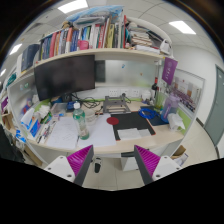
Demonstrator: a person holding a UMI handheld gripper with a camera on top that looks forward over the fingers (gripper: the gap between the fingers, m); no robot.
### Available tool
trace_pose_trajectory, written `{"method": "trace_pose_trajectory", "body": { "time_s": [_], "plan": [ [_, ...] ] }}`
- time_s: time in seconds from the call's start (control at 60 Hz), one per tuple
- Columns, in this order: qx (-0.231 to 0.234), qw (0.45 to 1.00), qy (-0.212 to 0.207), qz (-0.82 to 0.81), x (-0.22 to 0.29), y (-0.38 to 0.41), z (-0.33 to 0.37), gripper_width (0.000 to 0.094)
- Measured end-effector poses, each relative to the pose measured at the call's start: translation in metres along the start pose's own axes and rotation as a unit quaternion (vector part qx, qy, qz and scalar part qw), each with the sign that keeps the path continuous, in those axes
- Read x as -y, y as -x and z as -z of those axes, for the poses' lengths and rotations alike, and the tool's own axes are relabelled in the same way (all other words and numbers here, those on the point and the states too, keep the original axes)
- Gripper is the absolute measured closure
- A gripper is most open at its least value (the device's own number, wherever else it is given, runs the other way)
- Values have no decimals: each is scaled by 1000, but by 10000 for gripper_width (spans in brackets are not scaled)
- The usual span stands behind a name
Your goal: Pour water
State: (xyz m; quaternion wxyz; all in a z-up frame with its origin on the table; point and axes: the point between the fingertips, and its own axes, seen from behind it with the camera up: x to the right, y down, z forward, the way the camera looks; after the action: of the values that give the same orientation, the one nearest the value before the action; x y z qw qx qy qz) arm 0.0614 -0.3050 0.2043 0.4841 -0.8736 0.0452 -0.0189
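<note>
A clear plastic bottle (81,122) stands upright on the white desk (95,140), left of the middle. A small red object (113,119) lies to its right, beside a black mat (132,125). My gripper (113,165) is well back from the desk and above the floor. It is open, its magenta pads (80,160) spread wide, and only floor shows between them. The bottle stands far beyond the fingers, slightly left of the gap.
A dark monitor (65,75) stands at the back left of the desk under a shelf of books (90,38). Boxes and clutter (170,105) fill the desk's right side. A small dark object (97,167) lies on the floor below the desk edge.
</note>
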Motion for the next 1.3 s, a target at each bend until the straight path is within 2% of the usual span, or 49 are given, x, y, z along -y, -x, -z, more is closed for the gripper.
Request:
{"method": "trace_pose_trajectory", "body": {
  "time_s": [0.233, 0.35, 0.583, 0.75, 0.883, 0.933, 0.983, 1.05, 1.083, 1.25, 1.3],
  "plan": [
    [36, 999, 22, 9, -38, 61, -41, 87],
    [56, 998, 13, 9, -49, 110, -78, 86],
    [44, 998, -41, -5, -17, 164, -171, 78],
    [-1, 996, -85, -1, 18, 161, -236, 78],
    [-11, 993, -120, 7, 37, 162, -271, 94],
    [-12, 990, -138, 11, 44, 163, -281, 149],
    [-11, 990, -138, 14, 44, 165, -290, 210],
    [-16, 988, -154, 19, 48, 164, -297, 402],
    [-18, 986, -164, 19, 51, 165, -298, 406],
    [-9, 982, -185, 26, 56, 171, -304, 561],
    [-4, 982, -186, 32, 58, 174, -306, 577]
  ]
}}
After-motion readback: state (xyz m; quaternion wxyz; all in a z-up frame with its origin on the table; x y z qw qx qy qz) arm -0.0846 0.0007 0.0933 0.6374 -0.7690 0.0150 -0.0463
